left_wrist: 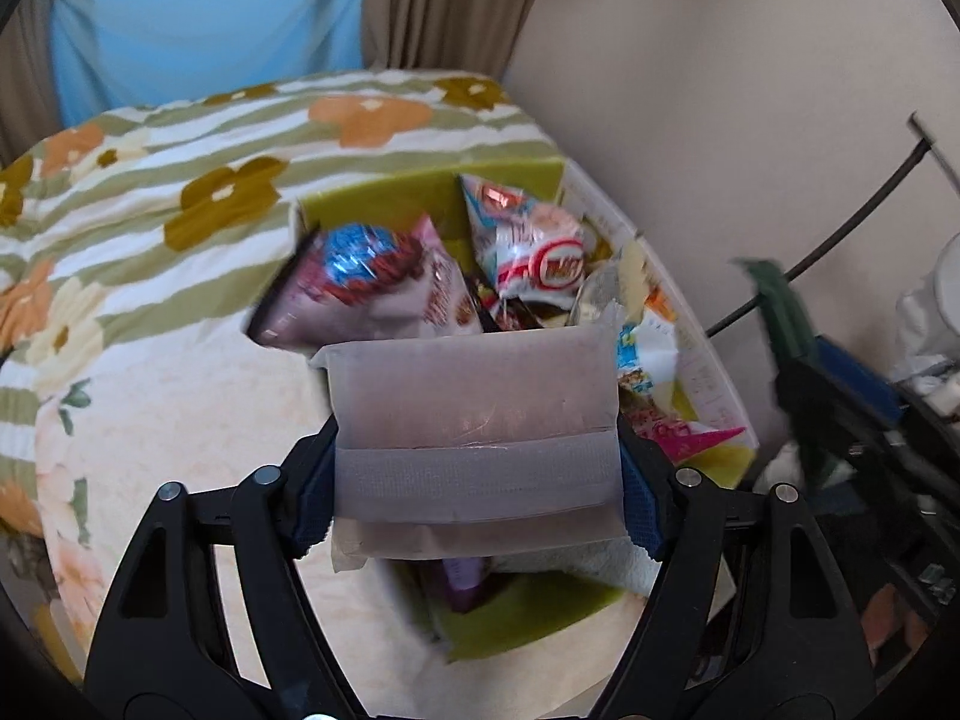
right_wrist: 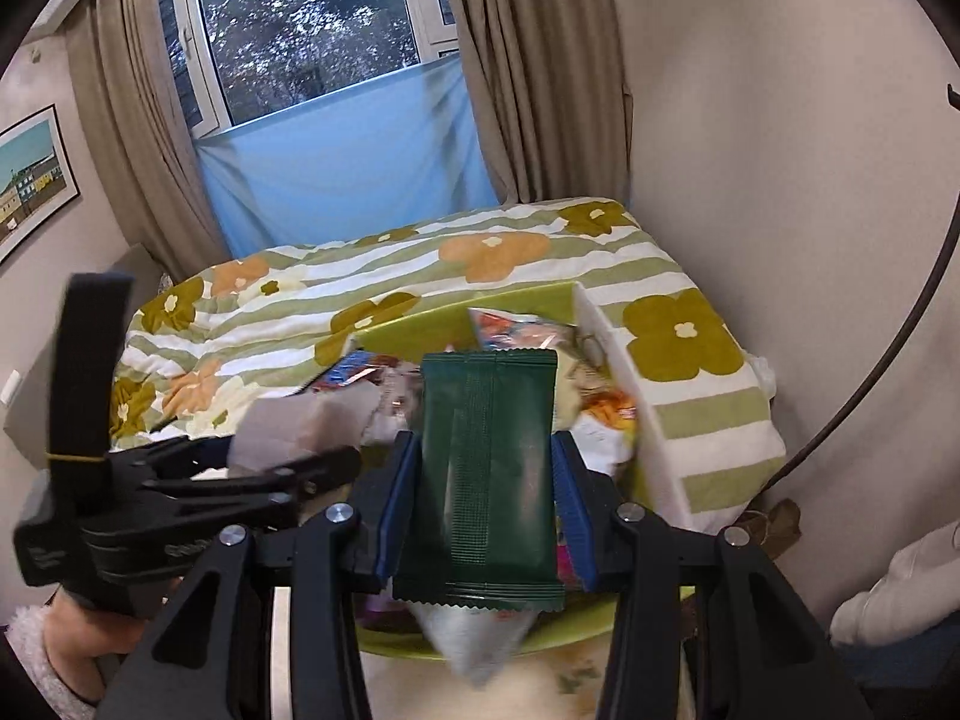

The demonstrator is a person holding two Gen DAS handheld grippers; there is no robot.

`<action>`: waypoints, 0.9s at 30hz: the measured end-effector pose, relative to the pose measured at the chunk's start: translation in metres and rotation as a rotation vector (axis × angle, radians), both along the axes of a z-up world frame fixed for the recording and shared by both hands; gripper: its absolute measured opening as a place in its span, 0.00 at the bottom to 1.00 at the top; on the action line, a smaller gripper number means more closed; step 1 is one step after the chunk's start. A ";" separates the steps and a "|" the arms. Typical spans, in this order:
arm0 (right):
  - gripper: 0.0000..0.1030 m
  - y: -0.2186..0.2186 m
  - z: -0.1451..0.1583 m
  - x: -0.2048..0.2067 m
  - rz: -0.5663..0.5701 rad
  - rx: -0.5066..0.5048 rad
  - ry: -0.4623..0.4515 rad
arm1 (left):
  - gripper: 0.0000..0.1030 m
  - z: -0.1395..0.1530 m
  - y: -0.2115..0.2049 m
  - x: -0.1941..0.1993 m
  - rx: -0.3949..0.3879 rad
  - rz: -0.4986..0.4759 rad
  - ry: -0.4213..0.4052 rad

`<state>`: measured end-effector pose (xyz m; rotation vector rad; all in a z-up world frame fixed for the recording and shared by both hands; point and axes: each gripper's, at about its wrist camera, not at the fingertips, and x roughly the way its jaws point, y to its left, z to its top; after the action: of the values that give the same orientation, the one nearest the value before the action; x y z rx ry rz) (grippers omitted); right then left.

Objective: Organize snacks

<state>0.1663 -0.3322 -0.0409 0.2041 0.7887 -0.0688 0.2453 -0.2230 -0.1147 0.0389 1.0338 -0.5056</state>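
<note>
The left hand-held gripper [left_wrist: 477, 489] squeezes a pale packet [left_wrist: 474, 414]; the right hand-held gripper [right_wrist: 486, 510] squeezes a green packet [right_wrist: 489, 468] over the snack box [right_wrist: 630, 372].

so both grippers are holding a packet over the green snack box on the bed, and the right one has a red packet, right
Not quite: the packet clamped in the right gripper is dark green, not red, as the right wrist view shows. The rest holds: the left gripper grips a pale translucent packet, and both are over the green snack box on the flowered bed.
</note>
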 end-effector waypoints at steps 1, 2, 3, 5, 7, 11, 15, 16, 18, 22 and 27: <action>0.39 -0.005 -0.001 0.000 0.008 0.003 0.004 | 0.76 -0.006 -0.008 -0.001 0.039 0.012 0.000; 0.39 -0.009 -0.002 0.001 0.015 0.007 0.007 | 0.81 -0.010 -0.014 -0.003 0.071 0.019 -0.002; 0.39 -0.014 -0.004 0.001 0.025 0.013 0.012 | 0.84 -0.013 -0.015 -0.005 0.085 0.027 -0.008; 0.39 -0.019 -0.006 0.002 0.044 0.021 0.019 | 0.94 -0.014 -0.014 -0.009 0.084 0.047 -0.018; 0.39 -0.024 -0.011 0.004 0.069 0.028 0.031 | 0.96 -0.013 -0.008 -0.015 0.084 0.072 -0.025; 0.39 -0.027 -0.019 0.007 0.112 0.047 0.052 | 0.96 -0.011 0.006 -0.024 0.125 0.116 -0.039; 0.39 -0.023 -0.023 0.015 0.178 0.053 0.071 | 0.96 -0.006 0.022 -0.034 0.124 0.158 -0.037; 0.39 -0.019 -0.024 0.017 0.194 0.056 0.073 | 0.96 -0.006 0.025 -0.036 0.126 0.171 -0.036; 0.39 -0.015 -0.025 0.021 0.222 0.056 0.076 | 0.96 -0.005 0.031 -0.040 0.126 0.191 -0.031; 0.39 -0.004 -0.031 0.033 0.284 0.072 0.096 | 0.96 -0.007 0.041 -0.050 0.143 0.232 -0.020; 0.84 0.004 -0.045 0.038 0.299 0.082 0.141 | 0.96 -0.011 0.052 -0.065 0.167 0.265 -0.012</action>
<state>0.2047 -0.3279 -0.0855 0.1578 0.9564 0.2342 0.1802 -0.1707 -0.1253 0.0526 1.0492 -0.1777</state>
